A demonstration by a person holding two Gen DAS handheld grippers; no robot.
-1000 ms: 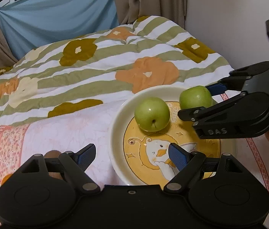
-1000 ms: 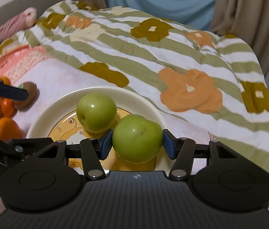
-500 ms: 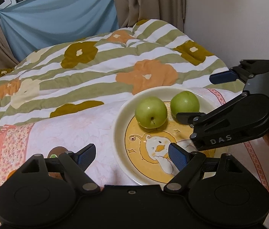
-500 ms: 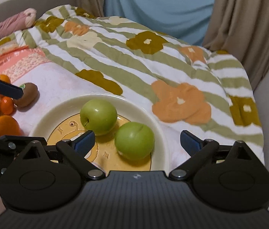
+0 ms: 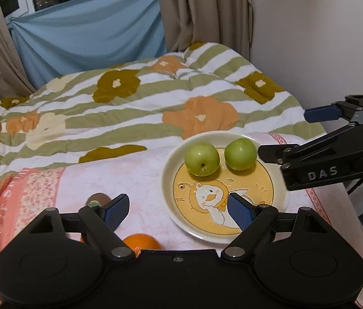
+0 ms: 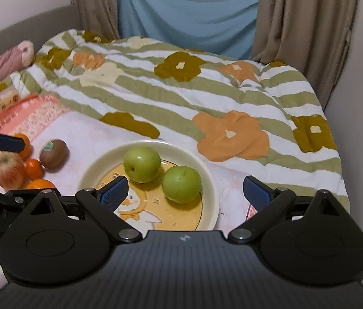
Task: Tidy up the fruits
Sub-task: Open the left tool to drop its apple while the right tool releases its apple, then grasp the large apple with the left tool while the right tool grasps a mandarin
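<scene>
A cream plate [image 5: 167, 177] with a yellow cartoon picture lies on the pink-and-white cloth. Two green apples [image 5: 202, 158] [image 5: 240, 154] rest side by side at its far part. My left gripper [image 5: 179, 207] hovers open above the plate's near left edge, with nothing between its blue pads. In the right wrist view the same apples [image 6: 142, 164] [image 6: 182, 184] lie free on the plate [image 6: 212, 188]. My right gripper [image 6: 185, 188] is raised behind them, open wide and holding nothing. From the left wrist view the right gripper [image 5: 284, 134] shows at the plate's right side.
Left of the plate lie a kiwi [image 6: 54, 154], a red apple [image 6: 9, 170] and several oranges [image 6: 33, 168]. A striped flower quilt [image 6: 207, 97] covers the bed behind. A pink bundle [image 6: 9, 61] sits far left. Curtains and a wall close in the back and right.
My right gripper let go of the second green apple onto the plate, opened wide and drew back upward. My left gripper also rose and pulled back, still open.
</scene>
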